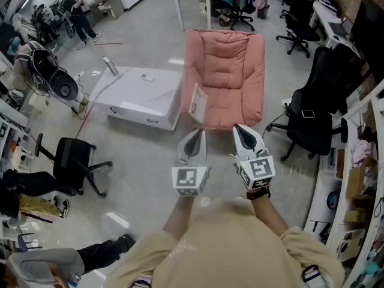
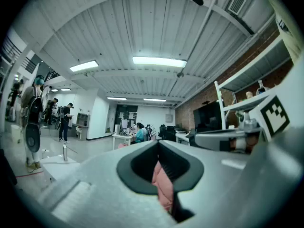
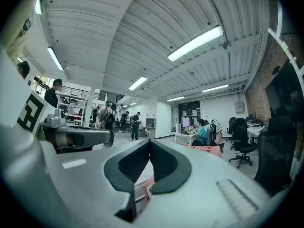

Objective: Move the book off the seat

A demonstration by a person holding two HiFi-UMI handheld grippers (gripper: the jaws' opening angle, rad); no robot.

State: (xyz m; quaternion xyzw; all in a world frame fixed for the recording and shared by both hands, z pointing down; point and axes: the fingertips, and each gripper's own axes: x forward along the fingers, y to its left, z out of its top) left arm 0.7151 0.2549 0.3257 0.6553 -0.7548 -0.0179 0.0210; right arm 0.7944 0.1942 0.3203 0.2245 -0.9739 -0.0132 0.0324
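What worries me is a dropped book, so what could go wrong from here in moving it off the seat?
1. The thin pale-covered book stands on edge at the pink cushioned armchair's left side; a nudge may topple it.
2. The left gripper and right gripper are both shut; unless opened first, they would likely shove the book rather than grasp it.
3. The white low table sits close beside that side, leaving tight room.
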